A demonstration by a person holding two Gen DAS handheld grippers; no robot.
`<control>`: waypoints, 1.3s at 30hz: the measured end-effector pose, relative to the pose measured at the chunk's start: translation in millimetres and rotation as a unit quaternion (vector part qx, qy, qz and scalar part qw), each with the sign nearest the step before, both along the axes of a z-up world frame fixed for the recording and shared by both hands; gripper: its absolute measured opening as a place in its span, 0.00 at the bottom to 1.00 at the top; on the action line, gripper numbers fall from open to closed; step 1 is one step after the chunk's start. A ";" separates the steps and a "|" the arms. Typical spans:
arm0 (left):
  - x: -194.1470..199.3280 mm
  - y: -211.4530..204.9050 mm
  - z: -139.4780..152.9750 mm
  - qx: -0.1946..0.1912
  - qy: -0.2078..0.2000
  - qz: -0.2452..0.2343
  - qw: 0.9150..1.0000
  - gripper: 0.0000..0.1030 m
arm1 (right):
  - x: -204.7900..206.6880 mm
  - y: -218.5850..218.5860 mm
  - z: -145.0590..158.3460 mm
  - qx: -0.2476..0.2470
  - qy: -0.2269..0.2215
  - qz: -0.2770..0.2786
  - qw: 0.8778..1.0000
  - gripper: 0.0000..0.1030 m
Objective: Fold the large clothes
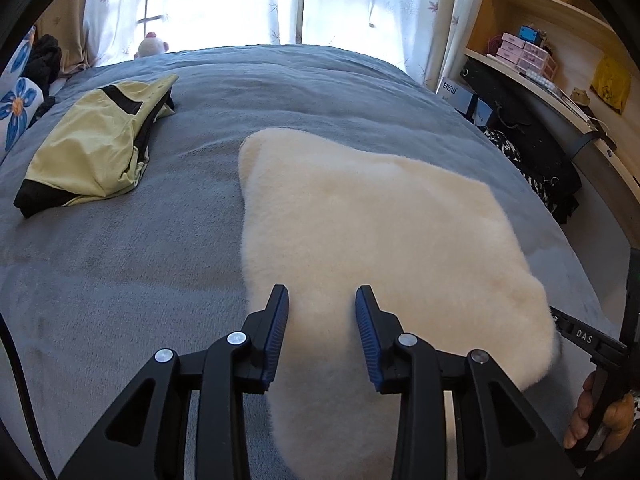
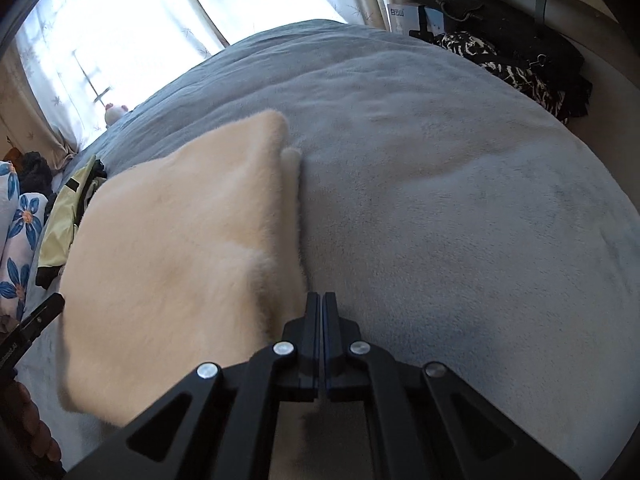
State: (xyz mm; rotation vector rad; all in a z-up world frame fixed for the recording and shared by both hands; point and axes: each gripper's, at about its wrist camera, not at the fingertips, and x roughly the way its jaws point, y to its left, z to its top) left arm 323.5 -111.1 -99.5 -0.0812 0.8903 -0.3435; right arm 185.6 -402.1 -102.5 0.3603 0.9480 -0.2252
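A cream fluffy garment [image 1: 372,232] lies folded on the grey bed cover [image 1: 120,272]. My left gripper [image 1: 322,298] is open, its jaws held over the garment's near left part with nothing between them. In the right wrist view the garment [image 2: 172,248] fills the left half. My right gripper [image 2: 322,300] is shut at the garment's right edge, beside the fold; I cannot tell whether fabric is pinched. The right gripper's body and the hand holding it show in the left wrist view [image 1: 592,344].
A folded yellow-green and black garment [image 1: 92,148] lies at the far left of the bed. Flowered pillows [image 1: 16,108] sit at the left edge. A shelf unit [image 1: 552,60] and dark bags [image 1: 532,152] stand right of the bed. Curtains [image 1: 240,0] hang behind.
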 end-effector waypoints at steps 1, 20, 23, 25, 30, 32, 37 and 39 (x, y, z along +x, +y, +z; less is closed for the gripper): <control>-0.5 0.6 0.2 -0.001 0.003 0.002 1.000 0.32 | -2.4 0.2 0.4 0.001 -0.002 -0.001 1.000 0.00; -65.0 22.0 18.1 0.042 0.038 0.022 0.998 0.38 | -50.6 42.8 32.2 0.011 -0.006 0.025 1.000 0.15; -76.9 28.1 22.5 0.047 0.038 0.023 0.998 0.45 | -60.5 53.2 35.8 0.010 -0.003 0.039 0.999 0.19; -83.3 31.4 28.1 0.048 0.031 0.024 0.998 0.51 | -65.1 58.8 40.4 0.007 -0.003 0.048 0.999 0.19; -96.8 35.1 45.1 0.055 0.009 0.022 0.998 0.60 | -77.2 69.8 58.5 -0.015 -0.018 0.064 0.998 0.37; -100.6 34.8 51.9 0.062 0.001 0.022 0.998 0.62 | -80.4 73.9 66.8 -0.032 -0.026 0.072 0.997 0.46; -101.9 38.4 62.1 0.074 0.002 0.025 0.997 0.64 | -83.4 83.1 94.1 -0.091 -0.050 0.103 0.989 0.52; -98.3 43.2 65.3 0.072 0.009 0.032 0.997 0.64 | -83.2 88.5 108.1 -0.128 -0.063 0.121 0.982 0.52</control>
